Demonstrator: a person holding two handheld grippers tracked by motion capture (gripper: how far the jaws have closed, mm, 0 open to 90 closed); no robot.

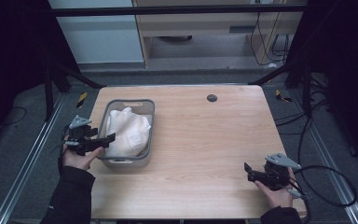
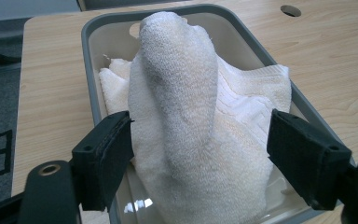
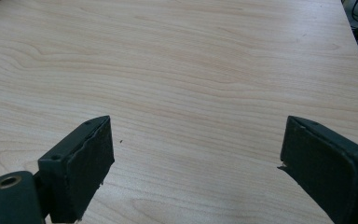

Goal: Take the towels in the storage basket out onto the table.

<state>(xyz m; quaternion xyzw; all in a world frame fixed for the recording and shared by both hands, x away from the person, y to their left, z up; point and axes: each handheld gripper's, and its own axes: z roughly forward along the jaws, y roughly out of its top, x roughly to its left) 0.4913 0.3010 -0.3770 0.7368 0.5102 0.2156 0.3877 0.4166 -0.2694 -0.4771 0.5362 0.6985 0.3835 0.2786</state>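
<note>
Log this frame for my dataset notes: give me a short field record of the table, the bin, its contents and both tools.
table: light wood, round hole near the far edge
bin: grey, on the table's left side
contents: white towel, bunched, a hump rising above the rim
left tool: open, jaws either side of the towel's near end, not closed on it
right tool: open, over bare wood at the near right, holding nothing
hands: left hand, right hand, each holding a tool
</note>
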